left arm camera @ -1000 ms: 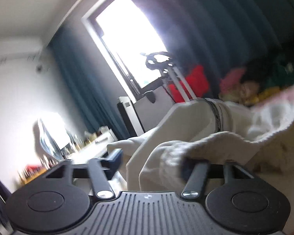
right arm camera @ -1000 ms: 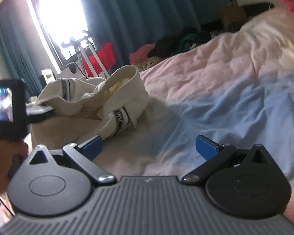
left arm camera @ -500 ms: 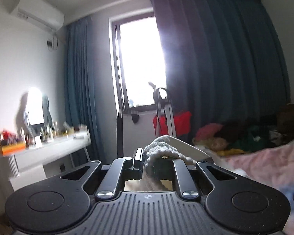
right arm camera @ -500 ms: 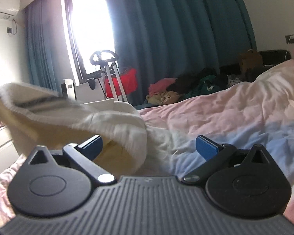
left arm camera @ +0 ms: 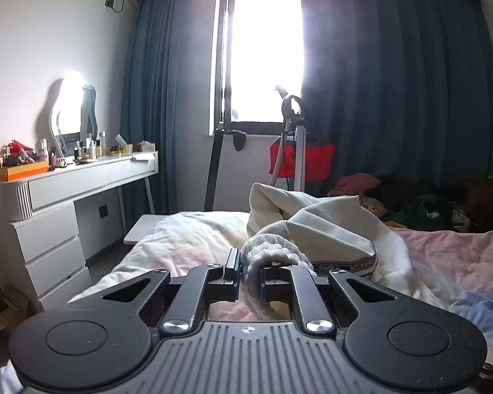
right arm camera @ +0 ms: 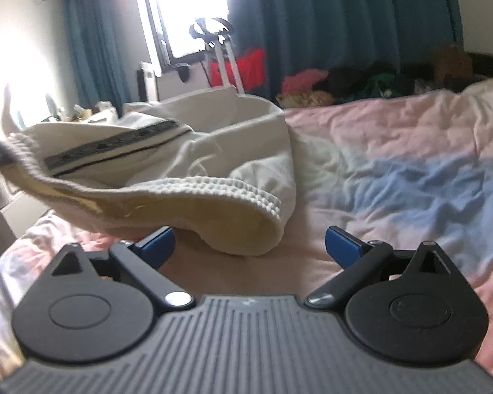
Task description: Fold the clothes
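The left gripper (left arm camera: 249,274) is clamped on the ribbed hem of the cream garment (right arm camera: 187,177), which hangs stretched above the bed (right arm camera: 394,151). The right gripper (right arm camera: 250,246) is closing with wide jaws just under the hem's other end, gripping nothing. If it closes short, the hem may sag and bunch.

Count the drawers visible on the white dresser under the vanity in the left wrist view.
3 drawers, stacked below the vanity's end: top, middle, bottom. The long front panel above may hide another.
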Available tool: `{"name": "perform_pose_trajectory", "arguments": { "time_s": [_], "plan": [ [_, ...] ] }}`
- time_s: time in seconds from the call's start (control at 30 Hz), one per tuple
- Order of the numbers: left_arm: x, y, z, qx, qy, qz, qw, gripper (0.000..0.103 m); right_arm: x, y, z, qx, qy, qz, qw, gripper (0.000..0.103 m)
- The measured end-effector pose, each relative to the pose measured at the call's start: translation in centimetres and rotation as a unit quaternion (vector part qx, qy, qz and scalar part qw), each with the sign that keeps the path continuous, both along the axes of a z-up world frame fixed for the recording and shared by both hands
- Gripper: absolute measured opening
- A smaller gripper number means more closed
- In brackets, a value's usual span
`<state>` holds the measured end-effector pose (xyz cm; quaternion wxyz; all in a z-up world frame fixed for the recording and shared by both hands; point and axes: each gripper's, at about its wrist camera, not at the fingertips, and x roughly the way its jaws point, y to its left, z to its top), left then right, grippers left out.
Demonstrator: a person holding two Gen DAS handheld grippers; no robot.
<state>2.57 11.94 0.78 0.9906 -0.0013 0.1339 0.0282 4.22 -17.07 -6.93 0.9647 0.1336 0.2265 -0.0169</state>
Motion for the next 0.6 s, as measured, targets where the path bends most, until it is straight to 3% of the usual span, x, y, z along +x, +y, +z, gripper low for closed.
{"name": "perform_pose_trajectory", "arguments": {
  "time_s": [0.3, 0.4, 0.57, 0.6],
  "plan": [
    [6.3, 0.5, -1.8, -0.013, 0.027, 0.018, 0.9994, 0.012, 5.7, -3.3, -4.6, 0.104, 0.044, -0.055, 0.992, 0.096],
    [7.4, 0.9, -2.2, -0.021, 0.033, 0.025, 0.9989, 0.012, 6.5, -3.6, -5.2, 0.093, 0.042, -0.063, 0.993, 0.073],
    [8.3, 1.1, -2.9, -0.022, 0.041, 0.025, 0.9986, 0.012, 7.2, -3.6, -5.3, 0.082, 0.038, -0.053, 0.994, 0.062],
    [8.3, 1.1, -3.0, -0.020, 0.040, 0.023, 0.9987, 0.012, 7.3, -3.5, -5.2, 0.078, 0.039, -0.049, 0.995, 0.054]
  ]
}}
